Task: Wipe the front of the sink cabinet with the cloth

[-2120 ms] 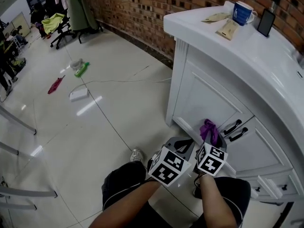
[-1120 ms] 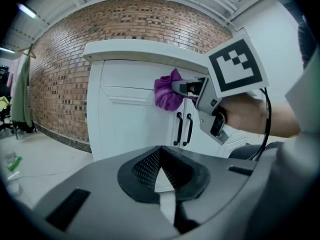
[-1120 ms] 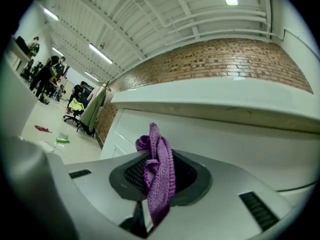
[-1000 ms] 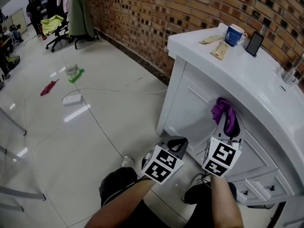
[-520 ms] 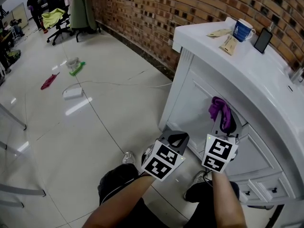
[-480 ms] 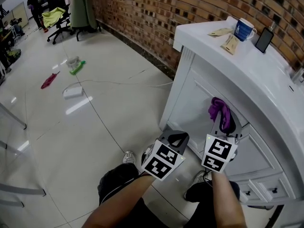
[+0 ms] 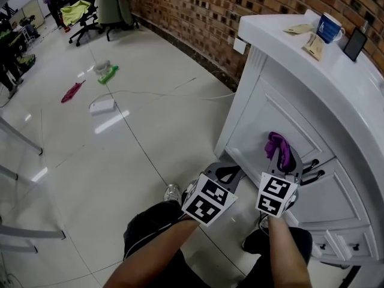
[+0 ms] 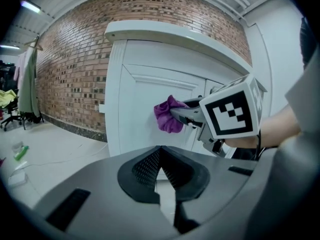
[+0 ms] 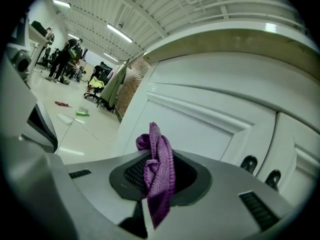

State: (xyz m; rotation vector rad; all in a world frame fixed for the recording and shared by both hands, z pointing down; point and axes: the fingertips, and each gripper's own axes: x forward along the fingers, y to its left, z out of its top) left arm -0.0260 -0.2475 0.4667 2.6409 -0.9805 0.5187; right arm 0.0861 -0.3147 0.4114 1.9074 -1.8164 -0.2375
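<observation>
One purple cloth (bunched), pinched in right gripper fingers near cabinet door, left gripper fingers closed together.

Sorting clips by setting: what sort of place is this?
Probably a workshop or lab hall, not a home: a sink cabinet by a brick wall, an office chair and a loose cable on the tiled floor.
</observation>
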